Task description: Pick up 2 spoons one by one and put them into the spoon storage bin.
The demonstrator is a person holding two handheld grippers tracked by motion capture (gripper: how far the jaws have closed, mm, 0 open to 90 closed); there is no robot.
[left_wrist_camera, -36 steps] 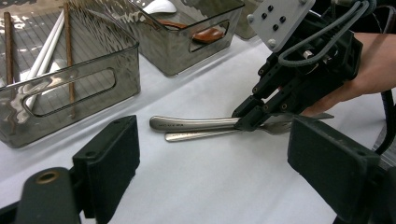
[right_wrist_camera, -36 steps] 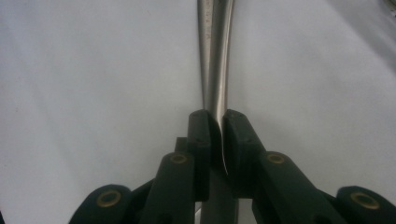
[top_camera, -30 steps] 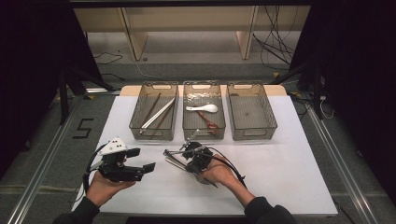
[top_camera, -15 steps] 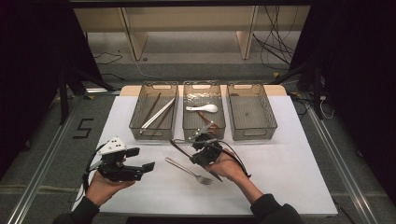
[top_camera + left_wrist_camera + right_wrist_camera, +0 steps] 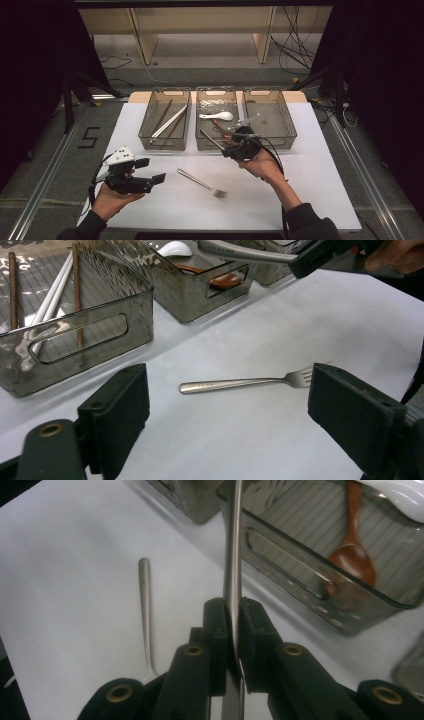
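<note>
While the left gripper point(image 5: 150, 176) hovers low over the near left of the white table point(image 5: 310, 200), its jaws stand wide with nothing between them, and they look straight at the fork point(image 5: 250, 383) lying flat on the bare sheet just beyond. That fork rests well short of the three baskets, handle toward the left basket point(image 5: 165, 125) and tines toward the person, with open table all round it, so a gripper can come down on the handle from above without meeting anything.

Past the fork, the right gripper point(image 5: 235, 147) is clamped tight on a second piece of metal cutlery point(image 5: 233, 555), pinched near one end so that the long handle sticks out ahead of the jaws. It hangs in the air just in front of the middle basket point(image 5: 216, 145), probably on its way to the right basket point(image 5: 287, 125), whose floor looks bare.

The near wall of the middle basket is the edge to mind: the handle tip reaches over it already. Inside lie a white spoon point(image 5: 220, 116) and a brown wooden spoon point(image 5: 352, 555). The left basket holds chopsticks point(image 5: 167, 124), so each basket seems to take one kind.
</note>
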